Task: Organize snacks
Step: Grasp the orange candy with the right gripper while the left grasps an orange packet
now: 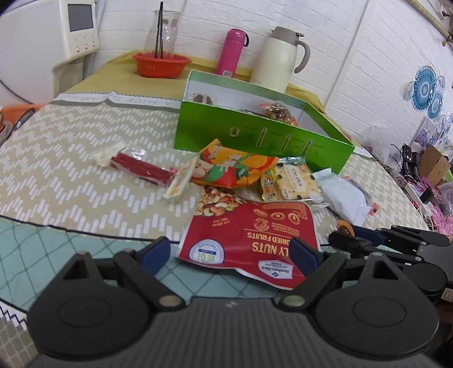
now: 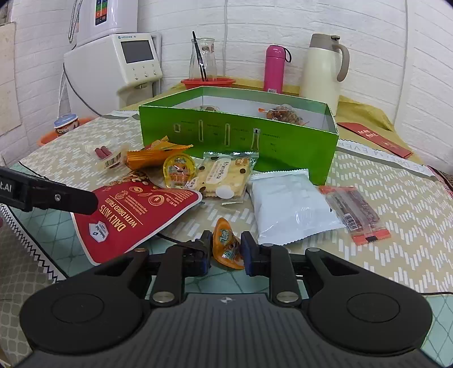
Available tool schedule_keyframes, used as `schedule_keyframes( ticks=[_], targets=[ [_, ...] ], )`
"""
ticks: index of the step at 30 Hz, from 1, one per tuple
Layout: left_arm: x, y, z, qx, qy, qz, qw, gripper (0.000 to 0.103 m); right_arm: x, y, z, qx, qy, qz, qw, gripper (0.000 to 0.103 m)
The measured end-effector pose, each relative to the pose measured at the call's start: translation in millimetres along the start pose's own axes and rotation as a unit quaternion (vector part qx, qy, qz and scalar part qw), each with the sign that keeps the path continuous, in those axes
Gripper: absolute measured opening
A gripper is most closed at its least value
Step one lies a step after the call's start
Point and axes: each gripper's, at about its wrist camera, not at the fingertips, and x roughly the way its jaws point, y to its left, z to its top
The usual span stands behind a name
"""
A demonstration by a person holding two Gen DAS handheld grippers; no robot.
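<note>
Gripping an orange jelly cup, our right gripper sits lower centre. Our left gripper fingers stand apart around the red nut pouch.

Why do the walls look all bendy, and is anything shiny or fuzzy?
Both wrist views use fisheye lenses, so the brick wall curves near the edges. Right view: soft glare on the white pouch. Left view: the wall decorations at the far right look blurry; the nuts bag reads sharp.

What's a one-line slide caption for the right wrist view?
Right gripper closes around an orange jelly cup near the table edge, other snacks scattered before the green box.
</note>
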Motion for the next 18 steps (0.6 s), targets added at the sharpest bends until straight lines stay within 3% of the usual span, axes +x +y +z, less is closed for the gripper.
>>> schedule_keyframes(
  ticks=[2, 4, 9, 14, 18],
  targets=[
    [2, 1, 0, 0.001, 0.004, 0.001, 1.0, 0.09, -1, -2, -1, 0.009, 0.0, 0.002, 1.0, 0.048],
    [4, 1, 0, 0.003, 0.005, 0.002, 1.0, 0.09, -2, -6, -1, 0.022, -0.002, 0.012, 1.0, 0.04],
    [10, 3, 7, 0.01, 0.009, -0.004, 0.9999, 0.09, -3, -5, -1, 0.021, 0.001, 0.014, 1.0, 0.04],
    [12, -3, 30, 0.026, -0.019, -0.017, 0.9993, 0.09, -2, -5, -1, 0.022, 0.001, 0.014, 1.0, 0.044],
    [28, -17, 54, 0.088, -0.049, -0.04, 0.9941, 0.09, -2, -6, -1, 0.028, -0.001, 0.016, 0.999, 0.047]
  ],
)
